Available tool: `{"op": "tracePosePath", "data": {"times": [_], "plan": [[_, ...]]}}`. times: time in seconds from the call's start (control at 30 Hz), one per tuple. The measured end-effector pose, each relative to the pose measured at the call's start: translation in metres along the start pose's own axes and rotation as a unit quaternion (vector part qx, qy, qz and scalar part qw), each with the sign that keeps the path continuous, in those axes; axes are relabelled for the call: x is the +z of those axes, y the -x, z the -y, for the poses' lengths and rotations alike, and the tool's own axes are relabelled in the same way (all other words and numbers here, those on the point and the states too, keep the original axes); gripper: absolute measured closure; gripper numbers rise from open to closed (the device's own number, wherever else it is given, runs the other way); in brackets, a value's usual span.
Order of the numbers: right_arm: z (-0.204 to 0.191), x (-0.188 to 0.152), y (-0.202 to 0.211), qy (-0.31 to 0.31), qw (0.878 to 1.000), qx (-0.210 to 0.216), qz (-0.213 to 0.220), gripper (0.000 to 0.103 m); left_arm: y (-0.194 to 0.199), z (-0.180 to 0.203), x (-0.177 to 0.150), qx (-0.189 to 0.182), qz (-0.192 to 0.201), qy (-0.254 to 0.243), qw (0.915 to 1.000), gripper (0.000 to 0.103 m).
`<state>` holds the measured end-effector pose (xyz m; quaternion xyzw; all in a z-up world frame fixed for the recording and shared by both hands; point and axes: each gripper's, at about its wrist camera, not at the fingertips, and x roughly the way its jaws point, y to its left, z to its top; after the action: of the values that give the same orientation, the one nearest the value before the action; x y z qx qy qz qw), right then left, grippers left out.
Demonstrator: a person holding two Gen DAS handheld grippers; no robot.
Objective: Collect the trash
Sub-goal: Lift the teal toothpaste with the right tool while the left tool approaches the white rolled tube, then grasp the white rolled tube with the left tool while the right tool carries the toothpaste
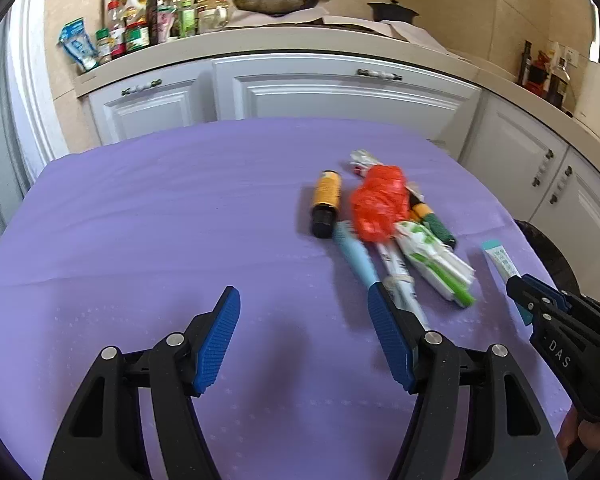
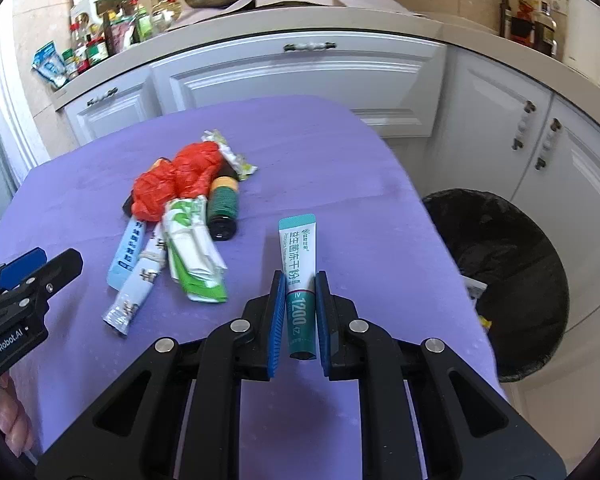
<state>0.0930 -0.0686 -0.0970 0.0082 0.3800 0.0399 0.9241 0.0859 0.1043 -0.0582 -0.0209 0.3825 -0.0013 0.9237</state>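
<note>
A pile of trash lies on the purple tablecloth [image 1: 140, 240]: a crumpled red plastic bag [image 1: 378, 202], a small bottle with an orange label [image 1: 326, 204], a pale blue sachet [image 1: 356, 258], a white sachet [image 2: 138, 284], a green-and-white wrapper [image 1: 436, 266] and a green-capped bottle [image 2: 223, 206]. My left gripper [image 1: 304, 300] is open and empty, just left of the pile's near end. My right gripper [image 2: 300, 280] is shut on a teal-and-white sachet [image 2: 298, 256] and holds it above the table's right part. It also shows in the left wrist view [image 1: 518, 286].
A black-lined trash bin [image 2: 512, 280] stands on the floor right of the table, with some wrappers inside. White kitchen cabinets [image 1: 332, 92] run behind, their counter crowded with bottles, jars, a wok and a kettle [image 1: 598, 96].
</note>
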Motion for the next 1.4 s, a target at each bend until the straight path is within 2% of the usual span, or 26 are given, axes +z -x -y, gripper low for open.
{"op": "tracePosePath", "data": {"times": [0.3,0.37,0.57,0.7,0.73,1.07,1.4], "plan": [[0.036,-0.011,0.013,-0.032,0.999,-0.002,0.014,0.088,0.004,0.034,-0.007,-0.004,0.007,-0.029,0.9996,0.038],[0.042,-0.012,0.015,-0.038,0.999,-0.002,0.017,0.088,0.003,0.042,-0.010,-0.004,0.006,-0.036,0.9993,0.042],[0.055,-0.016,0.019,-0.052,0.998,0.000,0.022,0.088,-0.006,0.059,-0.019,-0.003,-0.013,-0.060,0.9981,0.057],[0.060,-0.018,0.019,-0.058,0.998,0.001,0.023,0.088,-0.014,0.063,-0.024,-0.010,-0.027,-0.070,0.9971,0.083],[0.061,-0.018,0.019,-0.058,0.998,0.002,0.023,0.088,-0.016,0.063,-0.025,-0.011,-0.030,-0.071,0.9969,0.086],[0.063,-0.020,0.022,-0.058,0.998,-0.001,0.026,0.088,-0.002,0.064,-0.027,-0.022,-0.002,-0.075,0.9969,0.089],[0.059,-0.018,0.032,-0.052,0.998,-0.010,0.043,0.088,0.009,0.059,-0.024,-0.028,0.009,-0.068,0.9972,0.090]]}}
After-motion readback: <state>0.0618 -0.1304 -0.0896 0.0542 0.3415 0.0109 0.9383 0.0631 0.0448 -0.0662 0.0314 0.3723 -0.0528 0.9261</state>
